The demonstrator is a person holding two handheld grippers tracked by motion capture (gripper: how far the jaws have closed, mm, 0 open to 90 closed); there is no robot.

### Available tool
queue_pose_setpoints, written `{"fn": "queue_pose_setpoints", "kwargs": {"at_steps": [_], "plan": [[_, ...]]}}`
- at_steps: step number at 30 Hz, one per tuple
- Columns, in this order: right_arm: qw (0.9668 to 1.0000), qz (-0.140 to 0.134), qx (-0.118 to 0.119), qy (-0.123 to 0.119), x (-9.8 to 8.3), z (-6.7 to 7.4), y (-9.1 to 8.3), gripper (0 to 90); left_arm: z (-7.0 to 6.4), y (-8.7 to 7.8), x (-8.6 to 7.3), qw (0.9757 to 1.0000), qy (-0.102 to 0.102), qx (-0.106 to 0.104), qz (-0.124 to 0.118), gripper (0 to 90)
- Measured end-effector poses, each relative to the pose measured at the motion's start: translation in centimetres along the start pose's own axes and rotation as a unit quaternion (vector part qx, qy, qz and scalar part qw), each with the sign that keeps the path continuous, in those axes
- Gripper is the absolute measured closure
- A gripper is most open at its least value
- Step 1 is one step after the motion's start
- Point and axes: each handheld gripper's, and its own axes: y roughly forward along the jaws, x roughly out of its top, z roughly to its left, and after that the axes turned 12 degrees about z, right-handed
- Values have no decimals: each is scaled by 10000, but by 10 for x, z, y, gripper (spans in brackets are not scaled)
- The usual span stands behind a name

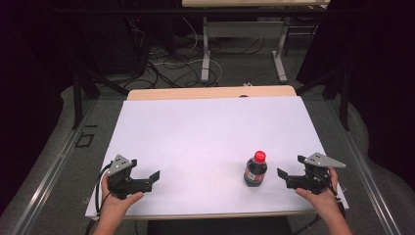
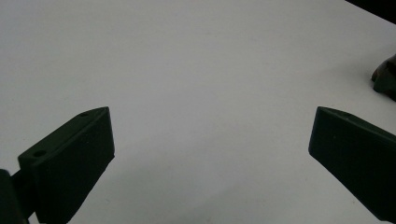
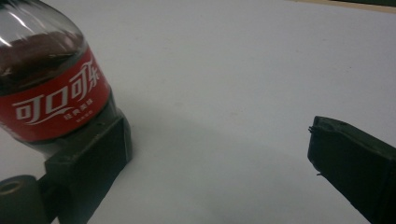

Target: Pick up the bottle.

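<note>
A small cola bottle [image 1: 256,170] with a red cap and red label stands upright on the white table top [image 1: 205,132], toward its front right. My right gripper [image 1: 285,178] rests just right of the bottle, pointing at it, jaws open with nothing between them. In the right gripper view [image 3: 215,130] the bottle [image 3: 46,84] stands beyond the left jaw, outside the gap. My left gripper [image 1: 150,179] lies at the front left, far from the bottle, also open. In the left gripper view [image 2: 210,114] bare table lies between the jaws, and the dark bottle base [image 2: 385,77] shows at the right edge.
The white sheet covers a wooden table whose far edge [image 1: 210,92] shows at the back. Beyond it are the legs of another table [image 1: 205,58] and cables on the floor. Dark metal frame rails [image 1: 54,166] run along both sides.
</note>
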Motion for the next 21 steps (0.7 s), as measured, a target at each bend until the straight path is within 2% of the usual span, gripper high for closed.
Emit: {"fn": "queue_pose_setpoints", "kwargs": {"at_steps": [1, 4, 9, 10, 13, 16, 18, 20, 21], "plan": [[10000, 15, 49, -86, 0, 0, -1, 55, 0, 0, 0, 10000, 0, 0, 0, 4], [9999, 19, 112, -117, 1, 1, -2, 68, -1, 1, 0, 10000, -26, -19, -27, 4], [9990, 74, 364, -267, 4, 6, -9, 118, -2, 0, 1, 10000, -33, -37, -31, 4], [9988, 7, 402, -286, 5, 8, -9, 127, -2, -1, 1, 10000, -12, -27, -56, 4], [9975, -13, 522, -466, 9, 15, -14, 146, -1, -2, 1, 10000, -11, -18, -72, 4], [9952, -14, 619, -762, 12, 24, -17, 146, -1, -2, 0, 9999, -39, 3, -98, 4], [9939, 25, 737, -819, 15, 30, -18, 147, 0, -2, 1, 10000, -17, 10, -58, 4], [9939, -59, 858, -696, 16, 36, -16, 148, -1, -2, 1, 10000, -48, -5, -84, 4], [9933, 0, 910, -715, 16, 38, -15, 152, -1, -1, 1, 9999, -49, -8, -88, 4]]}}
